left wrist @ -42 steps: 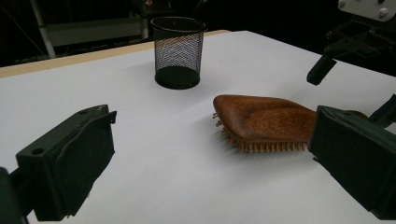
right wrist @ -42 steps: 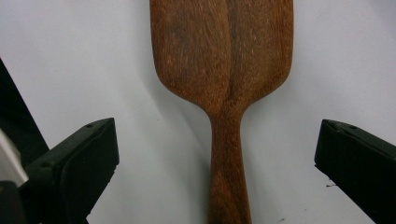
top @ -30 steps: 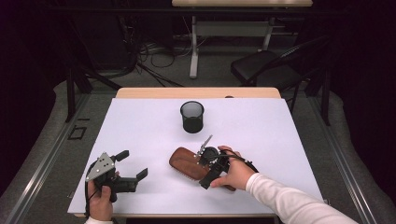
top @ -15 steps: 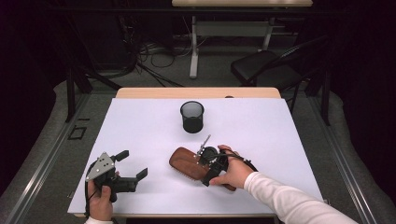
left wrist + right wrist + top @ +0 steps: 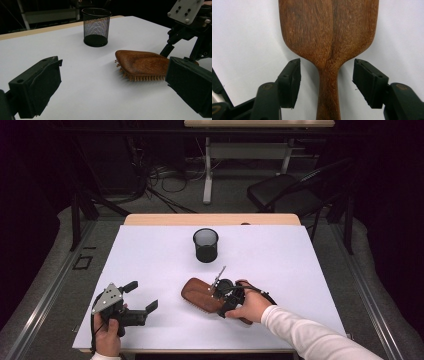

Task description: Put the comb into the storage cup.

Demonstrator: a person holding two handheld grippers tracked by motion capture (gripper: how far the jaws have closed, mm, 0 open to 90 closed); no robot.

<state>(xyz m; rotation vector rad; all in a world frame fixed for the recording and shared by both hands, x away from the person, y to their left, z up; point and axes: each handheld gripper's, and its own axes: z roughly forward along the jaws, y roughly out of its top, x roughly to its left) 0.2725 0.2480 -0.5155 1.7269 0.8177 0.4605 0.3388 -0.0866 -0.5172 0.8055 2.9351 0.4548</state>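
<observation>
A brown wooden hairbrush lies bristles down on the white table. My right gripper points down over its handle. In the right gripper view the handle runs between the two black pads, with a gap on each side. These jaws have just been closing and do not touch the wood. My left gripper rests near the front left edge, open and empty, aimed at the brush. The left gripper view also catches the right gripper standing over the brush's far end.
A black mesh cup stands upright behind the brush, toward the table's far middle; it appears again as the cup in the left gripper view. Beyond the table's wooden far edge are a dark chair and cables on the floor.
The right gripper's jaws have drawn closer together around the brush handle. Both hands and the brush have stayed where they were.
</observation>
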